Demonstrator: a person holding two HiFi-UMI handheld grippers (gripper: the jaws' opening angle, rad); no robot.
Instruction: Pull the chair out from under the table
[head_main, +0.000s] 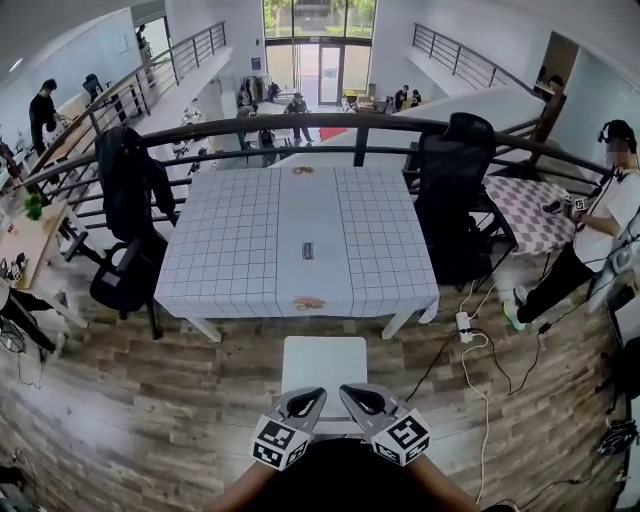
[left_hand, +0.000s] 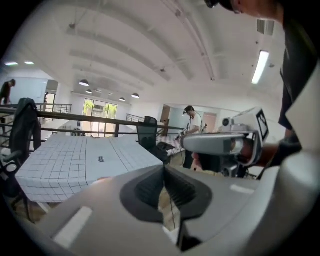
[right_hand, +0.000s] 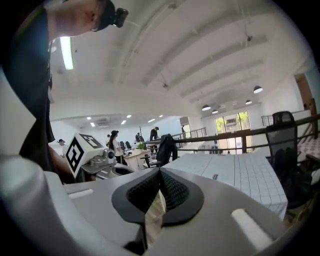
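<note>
Nearby, black office chairs (head_main: 455, 200) beside table (head_main: 230, 250)

The chair (head_main: 323, 365) stands just near of the tabletop (head_main: 240, 250); a left office chair (head_main: 128, 215) and a right office chair (head_main: 452, 200) flank the tabletop, with the railing (head_main: 380, 121) behind.

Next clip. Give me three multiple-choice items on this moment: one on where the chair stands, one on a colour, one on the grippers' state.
1. Where is the chair relative to the table?
A. under it
B. on the floor, just off its near edge
C. on top of it

2. The chair's seat is:
A. white
B. black
C. red

3. The left gripper and right gripper are:
A. both open
B. both shut, empty
C. shut on the chair

Key:
1. B: the head view shows floor between the seat and the table.
2. A: the seat is plainly pale.
3. B: each gripper view shows pads together with nothing between.
</note>
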